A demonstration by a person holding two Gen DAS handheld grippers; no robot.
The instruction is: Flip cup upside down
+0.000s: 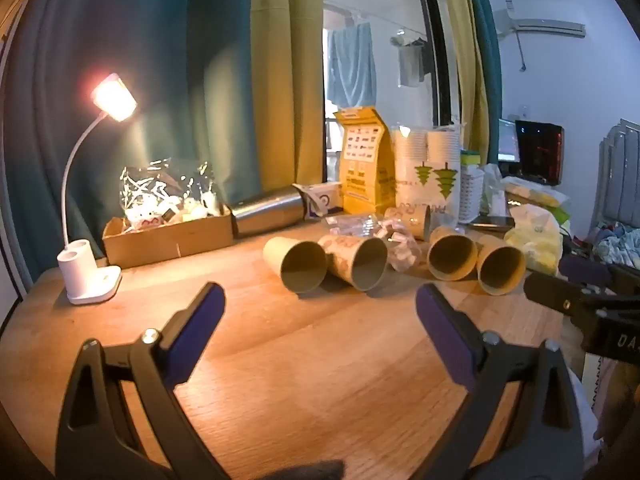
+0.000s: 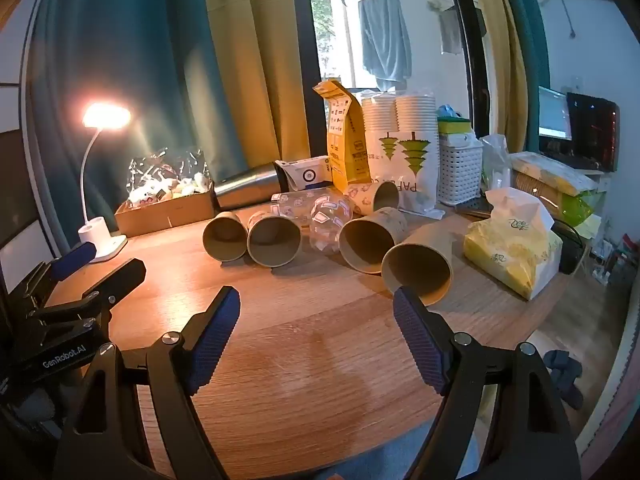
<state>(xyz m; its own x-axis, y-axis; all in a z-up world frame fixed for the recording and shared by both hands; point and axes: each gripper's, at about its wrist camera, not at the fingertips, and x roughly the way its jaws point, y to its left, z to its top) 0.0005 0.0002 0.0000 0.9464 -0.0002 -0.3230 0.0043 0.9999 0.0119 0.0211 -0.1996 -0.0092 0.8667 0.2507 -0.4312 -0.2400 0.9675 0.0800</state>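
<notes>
Several brown paper cups lie on their sides on the wooden table (image 1: 312, 360), mouths toward me. In the left wrist view they are a left pair (image 1: 298, 264) (image 1: 360, 262) and a right pair (image 1: 452, 258) (image 1: 500, 270). In the right wrist view the nearest cup (image 2: 418, 268) lies just beyond my right fingertip. A fifth cup (image 2: 376, 197) lies further back. My left gripper (image 1: 320, 308) is open and empty, short of the cups. My right gripper (image 2: 316, 312) is open and empty. Each gripper shows at the edge of the other's view.
A lit white desk lamp (image 1: 90, 272) stands at the left. A cardboard box (image 1: 168, 236), a steel bottle (image 1: 268, 210), a yellow bag (image 1: 366, 160), stacked white cups (image 1: 426, 168) and a white basket (image 2: 460, 168) line the back. A tissue pack (image 2: 512, 244) lies right. A crumpled clear plastic bag (image 2: 320, 216) lies among the cups.
</notes>
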